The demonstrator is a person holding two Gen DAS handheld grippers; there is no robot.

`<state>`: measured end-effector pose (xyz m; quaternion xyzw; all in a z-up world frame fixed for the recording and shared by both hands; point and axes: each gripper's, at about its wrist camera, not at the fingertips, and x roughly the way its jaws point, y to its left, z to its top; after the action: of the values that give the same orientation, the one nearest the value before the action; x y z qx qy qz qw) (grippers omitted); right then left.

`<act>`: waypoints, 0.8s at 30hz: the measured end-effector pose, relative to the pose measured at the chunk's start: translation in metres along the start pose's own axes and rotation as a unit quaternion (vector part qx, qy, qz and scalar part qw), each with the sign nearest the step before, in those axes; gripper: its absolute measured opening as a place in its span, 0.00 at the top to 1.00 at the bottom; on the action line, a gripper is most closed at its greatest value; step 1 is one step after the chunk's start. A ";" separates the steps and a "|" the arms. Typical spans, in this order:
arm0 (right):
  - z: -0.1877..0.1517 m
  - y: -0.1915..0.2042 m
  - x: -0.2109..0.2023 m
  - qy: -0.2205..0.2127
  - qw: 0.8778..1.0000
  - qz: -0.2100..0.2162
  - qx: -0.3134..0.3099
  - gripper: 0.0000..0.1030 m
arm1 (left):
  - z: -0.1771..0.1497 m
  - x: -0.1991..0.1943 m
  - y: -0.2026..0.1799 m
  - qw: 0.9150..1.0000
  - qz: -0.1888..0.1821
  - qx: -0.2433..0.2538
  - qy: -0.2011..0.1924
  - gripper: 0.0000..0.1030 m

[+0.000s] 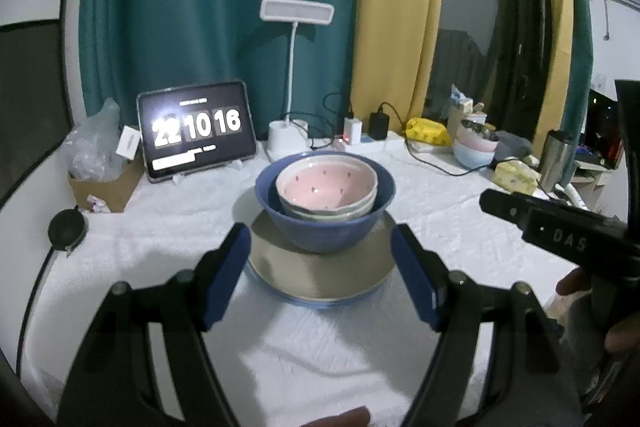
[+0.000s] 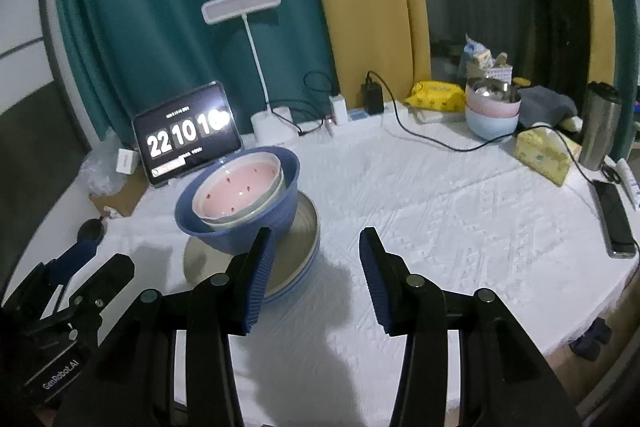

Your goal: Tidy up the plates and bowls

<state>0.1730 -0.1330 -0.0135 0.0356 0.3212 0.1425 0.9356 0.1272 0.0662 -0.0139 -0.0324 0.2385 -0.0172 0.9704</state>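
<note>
Nearest the lens, the left gripper [image 1: 320,247] has its blue fingers [image 1: 224,275] spread wide and holds nothing; they flank the near edge of the plates [image 1: 320,283] at about 6 o'clock from the stack. The right gripper [image 2: 316,267] is also spread and empty, its left finger in front of the plate rim, at roughly 4 o'clock from the stack. On the white tablecloth [image 1: 440,227] two or so plates lie stacked, a blue bowl [image 1: 324,227] stands on them, and a pink bowl [image 1: 326,187] sits nested inside over a pale one. These look like glazed ceramic: stiff, fairly heavy together, slick and breakable. I would pinch a rim wall rather than the curved side, and lift bowls one at a time, since the nest could slide. A tablet clock [image 1: 196,131] stands at 11 o'clock
</note>
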 end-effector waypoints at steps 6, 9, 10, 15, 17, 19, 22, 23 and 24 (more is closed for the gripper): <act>-0.003 0.004 -0.034 -0.029 1.000 0.003 -0.001 0.55 | 0.000 -0.031 -0.006 1.000 0.000 0.007 -0.022 0.23; -0.003 0.007 -0.054 -0.047 0.999 0.005 -0.002 0.55 | 0.001 -0.048 -0.010 0.999 -0.001 0.013 -0.037 0.12; -0.003 0.008 -0.059 -0.051 0.999 0.005 -0.002 0.55 | 0.001 -0.055 -0.012 0.999 0.001 0.015 -0.044 0.11; -0.004 0.012 -0.091 -0.079 0.997 0.007 -0.008 0.55 | 0.004 -0.085 -0.020 0.997 0.009 0.026 -0.069 0.08; -0.004 0.014 -0.104 -0.091 0.996 0.008 -0.010 0.55 | 0.005 -0.097 -0.021 0.996 0.012 0.024 -0.080 0.08; -0.005 0.015 -0.116 -0.103 0.995 0.008 -0.012 0.54 | 0.006 -0.108 -0.023 0.996 0.016 0.024 -0.089 0.07; -0.007 0.019 -0.134 -0.121 0.992 0.004 -0.020 0.54 | 0.008 -0.123 -0.026 0.994 0.019 0.023 -0.102 0.07; -0.007 0.020 -0.140 -0.125 0.992 0.004 -0.022 0.54 | 0.009 -0.129 -0.027 0.994 0.019 0.025 -0.107 0.07; -0.008 0.020 -0.145 -0.130 0.991 0.004 -0.023 0.54 | 0.011 -0.133 -0.027 0.993 0.019 0.025 -0.111 0.07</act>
<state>0.0541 -0.1556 0.0693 0.0331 0.1934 0.1476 0.9694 0.0138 0.0461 0.0588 -0.0051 0.1299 -0.0012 0.9915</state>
